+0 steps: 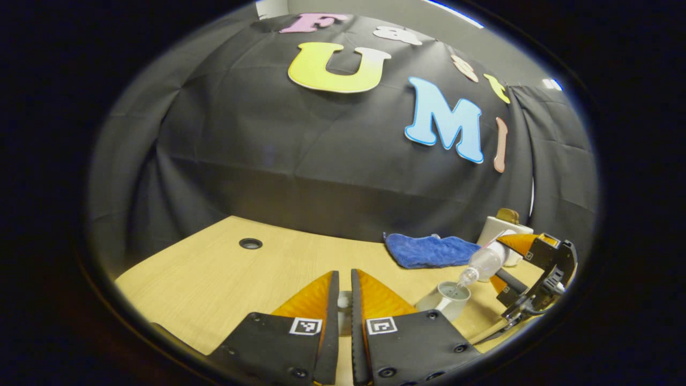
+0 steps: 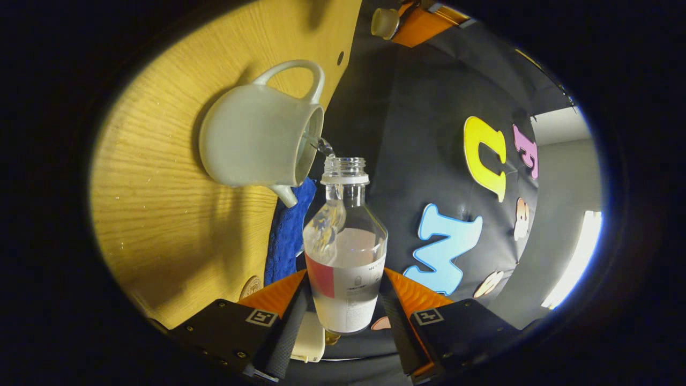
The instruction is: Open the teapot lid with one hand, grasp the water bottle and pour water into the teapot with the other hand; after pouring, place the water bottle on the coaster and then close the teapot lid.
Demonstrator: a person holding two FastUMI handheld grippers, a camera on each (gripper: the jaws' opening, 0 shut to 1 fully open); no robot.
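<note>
Nearest in the left gripper view, the left gripper [image 1: 345,292] has its two fingers drawn almost together on a small pale piece, the teapot lid [image 1: 344,300], of which only a sliver shows between them; it is held above the wooden table [image 1: 214,279], well left of the pot. In the right gripper view the same lid [image 2: 385,22] shows far off at the top edge, pinched at that gripper's tips.

The right gripper [image 2: 343,289] is clenched on the water bottle [image 2: 345,252], one finger pressing each side of its labelled body. The bottle is uncapped and tipped — its neck points at the open mouth of the white teapot [image 2: 257,142], and a thin stream of water runs from the neck into the pot. Some water remains in the bottle.

The teapot stands on the table, lidless. Beyond it lies a crumpled blue cloth [image 1: 429,250]. A round coaster [image 2: 250,287] lies on the table just beside the right gripper's finger. Farther back, by the cloth wall, stands a white holder [image 1: 496,230].
</note>
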